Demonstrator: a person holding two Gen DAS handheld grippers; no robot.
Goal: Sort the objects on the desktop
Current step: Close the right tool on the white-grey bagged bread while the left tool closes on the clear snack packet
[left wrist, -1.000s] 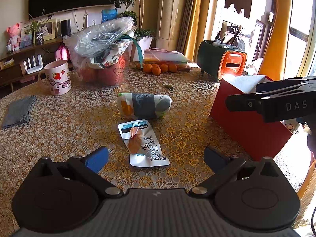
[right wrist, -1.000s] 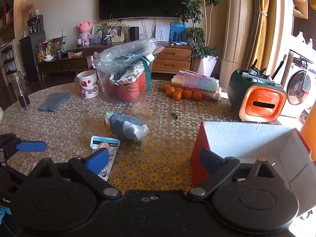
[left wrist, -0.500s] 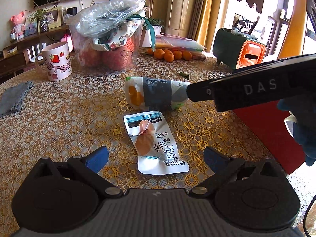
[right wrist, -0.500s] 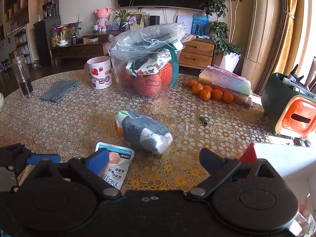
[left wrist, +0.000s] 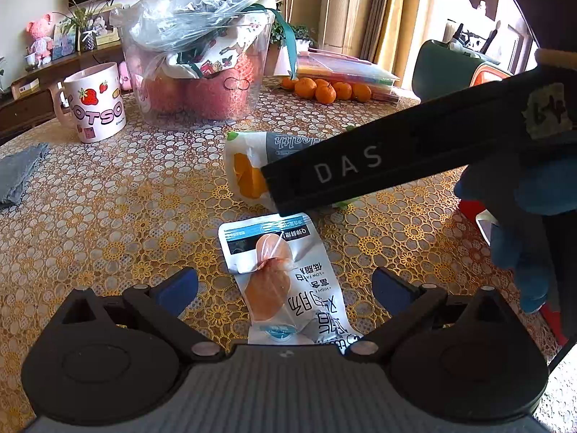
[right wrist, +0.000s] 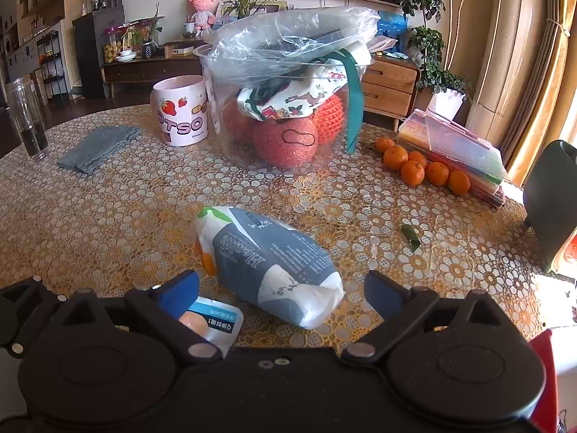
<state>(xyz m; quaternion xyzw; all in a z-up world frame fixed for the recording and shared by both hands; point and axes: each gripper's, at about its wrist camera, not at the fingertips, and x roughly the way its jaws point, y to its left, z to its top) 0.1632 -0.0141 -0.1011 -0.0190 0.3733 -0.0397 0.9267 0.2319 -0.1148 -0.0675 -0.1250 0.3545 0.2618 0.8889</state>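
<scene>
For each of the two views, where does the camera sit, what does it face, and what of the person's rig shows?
Left wrist: on the left gripper, jaws open, facing the flat white pouch; the right gripper's black body and a blue-gloved hand cross the right side.
Right wrist: on the right gripper, jaws open, facing the grey snack bag.
Shared: both packets, strawberry mug, oranges.

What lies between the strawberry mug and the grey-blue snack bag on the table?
In the right wrist view, only bare lace tablecloth lies between the mug and the snack bag.
</scene>
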